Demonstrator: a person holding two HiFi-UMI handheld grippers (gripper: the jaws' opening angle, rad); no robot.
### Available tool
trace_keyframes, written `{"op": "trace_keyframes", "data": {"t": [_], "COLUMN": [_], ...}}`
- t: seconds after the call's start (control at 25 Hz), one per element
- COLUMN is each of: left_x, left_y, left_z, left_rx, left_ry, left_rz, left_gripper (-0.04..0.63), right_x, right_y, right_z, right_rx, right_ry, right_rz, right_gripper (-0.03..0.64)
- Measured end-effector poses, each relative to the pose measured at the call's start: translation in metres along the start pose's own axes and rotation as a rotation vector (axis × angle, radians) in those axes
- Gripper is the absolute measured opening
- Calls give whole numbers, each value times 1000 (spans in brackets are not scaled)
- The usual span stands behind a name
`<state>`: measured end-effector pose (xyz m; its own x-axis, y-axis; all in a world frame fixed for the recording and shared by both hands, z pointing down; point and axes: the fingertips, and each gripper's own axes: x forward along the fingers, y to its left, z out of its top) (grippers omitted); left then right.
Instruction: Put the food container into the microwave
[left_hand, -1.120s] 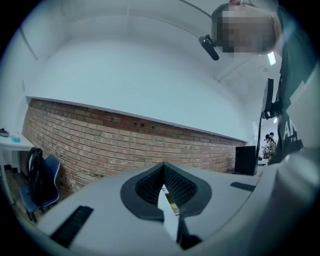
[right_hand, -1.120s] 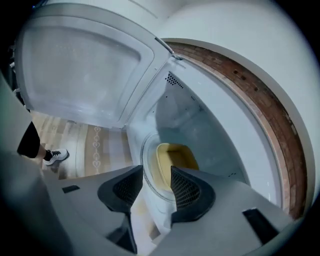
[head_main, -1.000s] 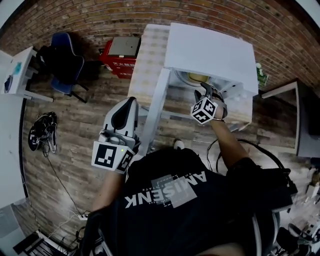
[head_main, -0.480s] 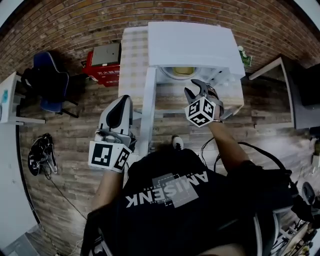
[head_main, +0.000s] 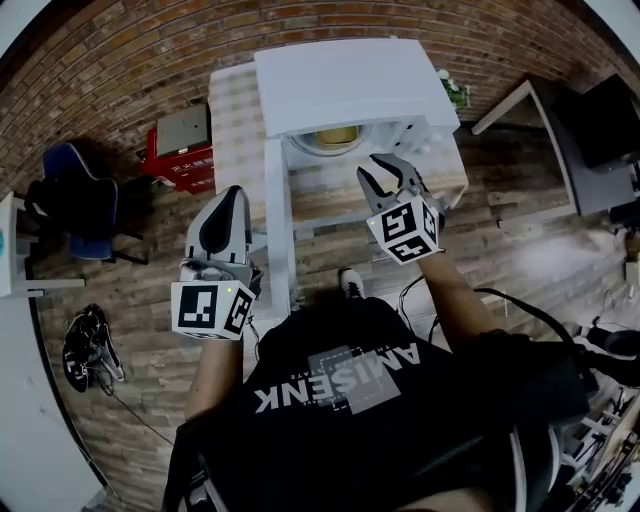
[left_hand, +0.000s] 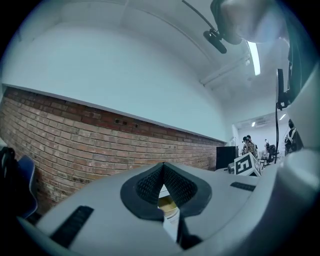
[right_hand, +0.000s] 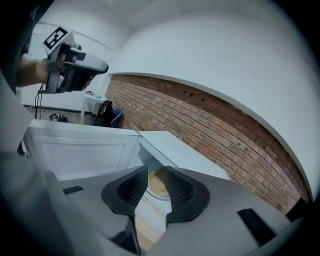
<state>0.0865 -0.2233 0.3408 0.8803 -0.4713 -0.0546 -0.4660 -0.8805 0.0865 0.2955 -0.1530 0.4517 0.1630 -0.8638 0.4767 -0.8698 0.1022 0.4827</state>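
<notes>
The food container (head_main: 337, 136) is seen inside the open microwave (head_main: 345, 85) on the bench (head_main: 232, 125). The right gripper (head_main: 383, 172) is held over the bench's near edge, jaws apart and empty, with the container well beyond them. The left gripper (head_main: 228, 200) is held by the near-left corner, jaws closed on nothing.

Workroom or lab, not a home. A bare brick wall (head_main: 120, 40) and plank floor (head_main: 130, 300) are shown. A microwave (head_main: 350, 85) is set on a table (head_main: 232, 120) just ahead of the right gripper (head_main: 390, 172). A blue chair (head_main: 75, 190), red box (head_main: 180, 150) and loose cables (head_main: 85, 345) are seen left of the left gripper (head_main: 228, 200). A white desk (head_main: 505, 105) and dark screen (head_main: 600, 120) are seen right of the right gripper. Strip lights (left_hand: 254, 57) and standing people (left_hand: 248, 146) are caught in the left gripper view.
</notes>
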Motion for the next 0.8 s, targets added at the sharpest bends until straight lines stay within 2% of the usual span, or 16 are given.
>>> {"op": "trace_keyframes", "data": {"t": [0.24, 0.44, 0.64, 0.8], "left_x": [11, 20, 30, 34], "left_y": [-6, -15, -22, -20], "left_z": [3, 4, 8, 15], "left_rx": [-21, -18, -35, 4], "left_ry": [-9, -13, -20, -32], "left_rz": [-33, -46, -62, -54], "left_gripper": [12, 12, 12, 12], "right_x": [-36, -66, -92, -103], "right_y": [-26, -46, -63, -78], "right_z": [15, 28, 44, 49], "right_rx": [116, 204, 217, 263], "right_ry": [-69, -144, -203, -246], "right_rz": [-60, -98, -134, -144], "right_gripper": [132, 98, 77, 69]}}
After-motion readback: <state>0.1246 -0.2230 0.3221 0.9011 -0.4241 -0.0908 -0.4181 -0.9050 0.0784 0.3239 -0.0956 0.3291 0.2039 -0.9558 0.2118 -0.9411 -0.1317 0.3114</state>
